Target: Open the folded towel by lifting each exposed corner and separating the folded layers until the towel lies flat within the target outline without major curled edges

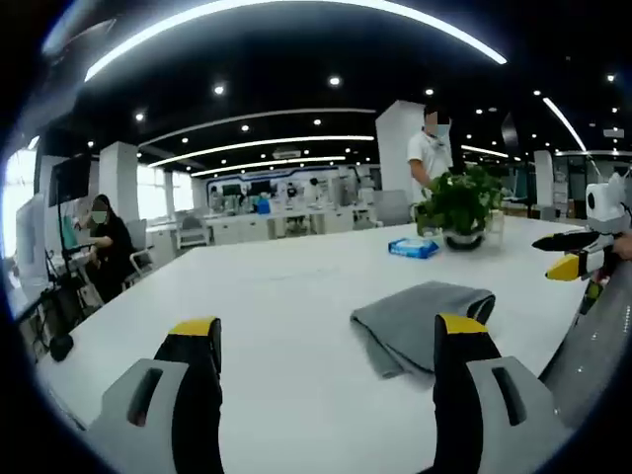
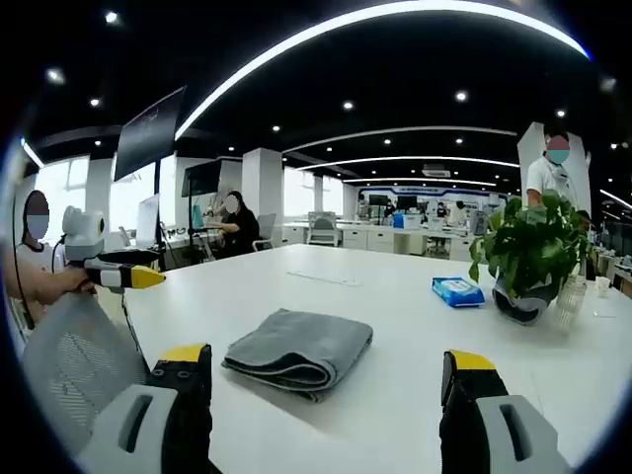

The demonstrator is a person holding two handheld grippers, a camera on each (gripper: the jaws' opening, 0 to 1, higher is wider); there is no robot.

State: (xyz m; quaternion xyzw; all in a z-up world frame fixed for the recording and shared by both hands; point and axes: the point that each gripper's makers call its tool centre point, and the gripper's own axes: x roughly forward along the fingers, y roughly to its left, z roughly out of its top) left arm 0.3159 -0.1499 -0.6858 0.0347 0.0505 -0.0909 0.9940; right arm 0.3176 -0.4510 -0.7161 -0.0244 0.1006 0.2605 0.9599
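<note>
- An open-plan office stretches out under long curved ceiling lights, with desks and monitors at the back and a wide white worktop (image 1: 296, 296) in the foreground.
- A grey folded towel (image 2: 299, 348) lies on the worktop, still folded in layers, its rounded fold edge facing the right gripper view.
- The left gripper (image 1: 326, 331) hovers above the worktop with its yellow-tipped fingers spread apart and nothing between them; the towel (image 1: 420, 321) sits just ahead, partly behind the finger on that view's right.
- The right gripper (image 2: 326, 360) is likewise spread wide and holding nothing, with the towel lying ahead between its fingers, nearer the one on that view's left.
- A potted green plant (image 2: 528, 252) stands further back on the worktop, and a blue packet of wipes (image 2: 457, 290) lies just beside it.
- A person in dark clothes (image 1: 107, 242) sits at a desk off to the side.
- A person in a white shirt (image 1: 432, 148) stands behind the plant.
</note>
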